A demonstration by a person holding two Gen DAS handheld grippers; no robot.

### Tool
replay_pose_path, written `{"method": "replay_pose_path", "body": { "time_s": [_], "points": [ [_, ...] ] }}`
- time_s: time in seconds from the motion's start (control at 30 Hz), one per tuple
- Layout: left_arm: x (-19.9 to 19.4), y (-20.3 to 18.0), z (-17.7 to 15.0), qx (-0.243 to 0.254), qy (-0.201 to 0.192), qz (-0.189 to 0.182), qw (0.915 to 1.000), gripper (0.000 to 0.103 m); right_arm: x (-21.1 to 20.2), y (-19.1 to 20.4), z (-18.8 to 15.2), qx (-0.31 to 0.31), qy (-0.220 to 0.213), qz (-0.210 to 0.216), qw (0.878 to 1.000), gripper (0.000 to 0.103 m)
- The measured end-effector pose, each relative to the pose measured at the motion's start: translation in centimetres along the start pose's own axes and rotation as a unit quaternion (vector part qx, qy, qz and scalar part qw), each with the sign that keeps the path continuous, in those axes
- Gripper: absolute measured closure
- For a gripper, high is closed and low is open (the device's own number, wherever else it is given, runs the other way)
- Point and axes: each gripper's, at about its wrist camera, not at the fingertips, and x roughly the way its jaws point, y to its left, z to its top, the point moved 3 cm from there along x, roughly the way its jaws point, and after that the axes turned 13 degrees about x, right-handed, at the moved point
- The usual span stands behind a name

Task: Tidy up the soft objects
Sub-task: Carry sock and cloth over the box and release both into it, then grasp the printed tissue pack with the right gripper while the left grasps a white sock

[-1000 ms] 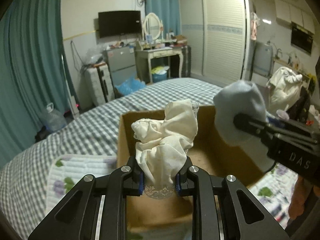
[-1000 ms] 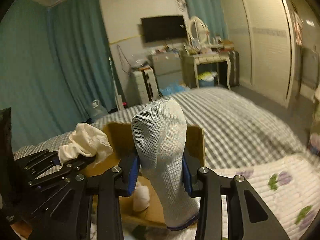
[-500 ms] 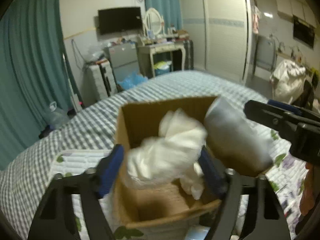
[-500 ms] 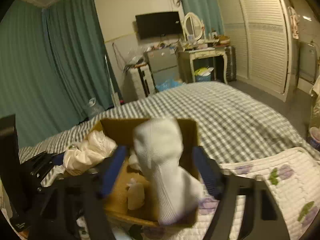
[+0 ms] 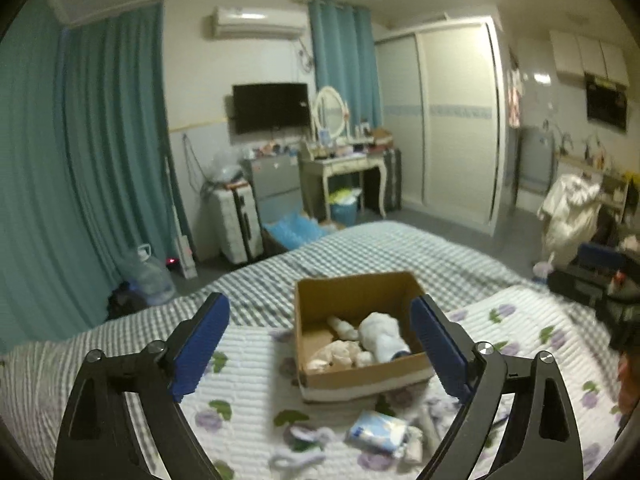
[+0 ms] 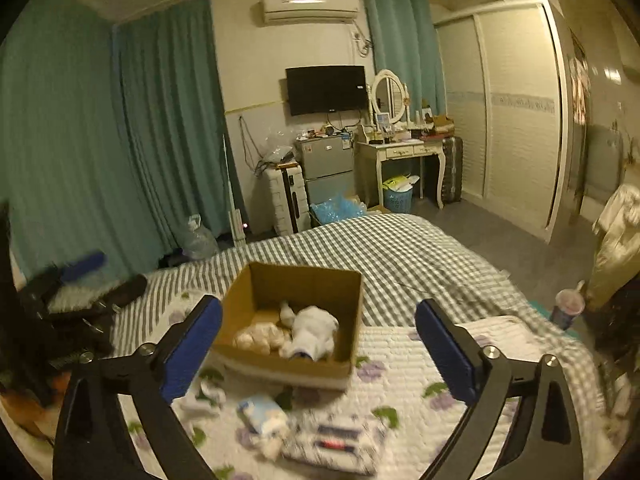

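A cardboard box (image 5: 360, 378) stands on the bed, also in the right wrist view (image 6: 344, 288). Inside lie a grey-white sock (image 5: 382, 334) (image 6: 316, 330) and a cream cloth (image 5: 336, 352) (image 6: 256, 336), with another small white piece behind them. My left gripper (image 5: 320, 344) is open and empty, raised and pulled back from the box. My right gripper (image 6: 318, 350) is open and empty, also back from the box. The left gripper (image 6: 76, 276) shows blurred at the left of the right wrist view.
More soft items lie on the floral quilt (image 5: 248, 412) in front of the box: a light blue packet (image 5: 378, 432) (image 6: 262, 410), white pieces (image 5: 296, 456) and a patterned cloth (image 6: 336, 444). The checked bedspread (image 6: 400, 252) lies beyond. Furniture stands along the far wall.
Both grippers opened and dropped the cream cloth and the sock into the box, then rose and drew back from it.
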Motion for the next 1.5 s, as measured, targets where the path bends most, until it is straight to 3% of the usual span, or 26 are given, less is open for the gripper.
{"method": "replay_pose_path", "body": {
  "time_s": [0.2,0.53,0.63,0.83,1.07,1.13,1.2,1.3,1.4,1.5],
  "points": [
    [-1.8,-0.7,-3.8,-0.023,0.013,0.008,0.9996,0.01,-1.0,0.1,-4.8,-0.042,0.033,0.007,0.999,0.0],
    [1.5,-5.3,-11.4,0.014,0.075,0.031,0.9966,0.01,5.8,-1.9,-15.3,-0.098,0.107,-0.016,0.989,0.0],
    [3.0,-7.0,-13.9,0.018,0.092,0.019,0.9954,0.01,7.6,-2.4,-17.5,-0.122,0.126,-0.012,0.984,0.0],
    [5.4,-8.9,-16.2,0.023,0.111,0.007,0.9935,0.01,11.7,-3.1,-20.7,-0.163,0.193,-0.009,0.968,0.003],
    [7.6,-8.1,-17.8,-0.043,0.155,-0.019,0.9868,0.01,13.6,-4.1,-22.1,-0.197,0.195,-0.038,0.96,0.003],
    [7.9,-8.5,-18.2,-0.045,0.166,-0.027,0.9846,0.011,13.8,-4.3,-22.1,-0.204,0.189,-0.051,0.959,0.007],
    [7.9,-9.2,-18.3,-0.035,0.169,-0.029,0.9846,0.011,13.7,-4.8,-21.6,-0.196,0.178,-0.068,0.962,0.026],
    [7.7,-10.8,-18.1,-0.016,0.165,-0.044,0.9851,0.011,12.6,-5.9,-19.7,-0.149,0.157,-0.06,0.974,0.043],
    [7.8,-12.4,-17.7,-0.001,0.16,-0.055,0.9855,0.011,11.1,-6.9,-17.8,-0.105,0.126,-0.054,0.985,0.053],
    [8.5,-14.0,-17.1,0.014,0.155,-0.059,0.986,0.017,10.1,-7.4,-16.4,-0.076,0.106,-0.051,0.99,0.056]
  ]
}}
